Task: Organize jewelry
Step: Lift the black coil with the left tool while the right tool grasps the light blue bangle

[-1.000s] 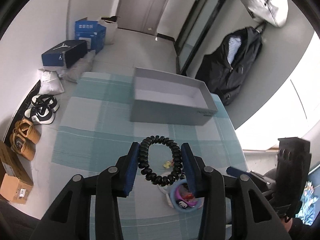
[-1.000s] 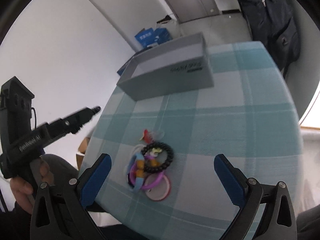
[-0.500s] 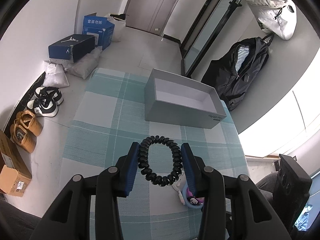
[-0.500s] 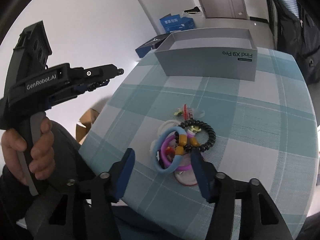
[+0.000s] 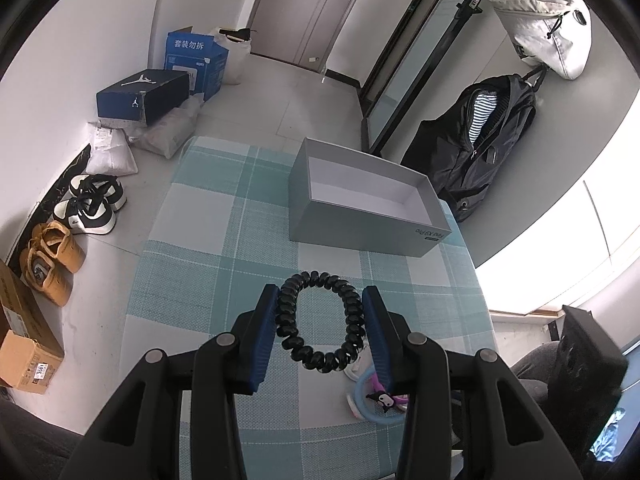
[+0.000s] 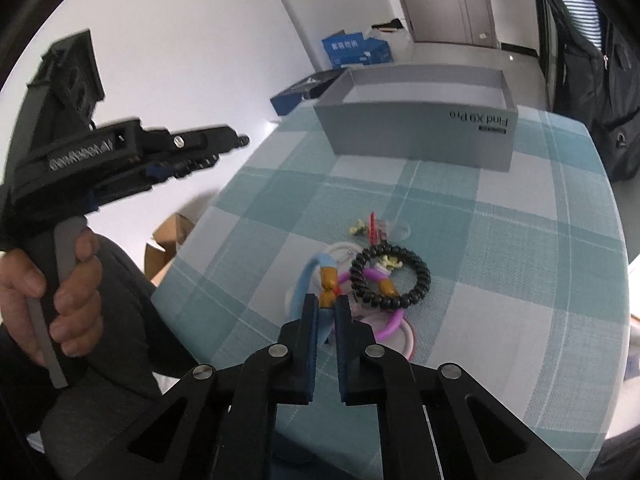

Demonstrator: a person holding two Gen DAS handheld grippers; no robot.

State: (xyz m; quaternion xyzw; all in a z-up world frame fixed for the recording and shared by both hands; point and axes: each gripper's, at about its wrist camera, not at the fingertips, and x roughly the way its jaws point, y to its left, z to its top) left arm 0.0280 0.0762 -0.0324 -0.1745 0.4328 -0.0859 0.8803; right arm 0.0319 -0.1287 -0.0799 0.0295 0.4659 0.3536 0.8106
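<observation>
My left gripper is shut on a black coil hair tie and holds it above the checked tablecloth, short of the open grey box. My right gripper is closed down on a light blue band with an orange bead in the jewelry pile. The pile also holds a black bead bracelet, a purple band and a small red clip. The grey box stands empty at the far side of the table.
The round table carries a teal checked cloth. On the floor at left are shoes, a dark shoe box and cardboard boxes. A black jacket hangs at right.
My left gripper lifted and carried the coil hair tie away from the pile toward the box. My right gripper came down over the pile and closed from wide open onto the blue band.
</observation>
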